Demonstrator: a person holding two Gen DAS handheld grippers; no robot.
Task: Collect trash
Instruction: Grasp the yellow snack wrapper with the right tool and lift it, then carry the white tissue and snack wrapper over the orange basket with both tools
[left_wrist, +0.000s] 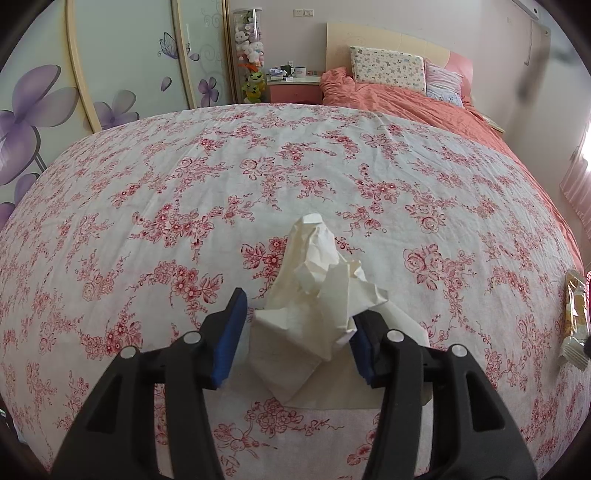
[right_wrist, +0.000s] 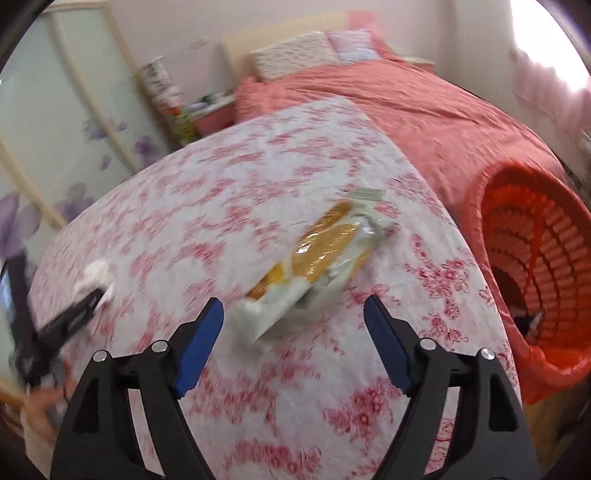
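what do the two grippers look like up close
Both match: the left gripper and the right gripper have angular black plastic arms with round silver rivets at the joints, and each finger carries a flat blue pad on its inner face. No cables or markings show.

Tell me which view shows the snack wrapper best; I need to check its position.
The right wrist view: the snack wrapper lies whole, though blurred, on the floral cloth ahead of the open right gripper. The left wrist view shows only part of it at the right edge.

**Item count**

Lying on the floral cloth (left_wrist: 184, 177): one crumpled tissue (left_wrist: 317, 280) and one snack wrapper (right_wrist: 314, 258). Standing beside it: one red basket (right_wrist: 535, 258). Two pillows (left_wrist: 388, 68) are resting at the headboard. Two grippers are showing.
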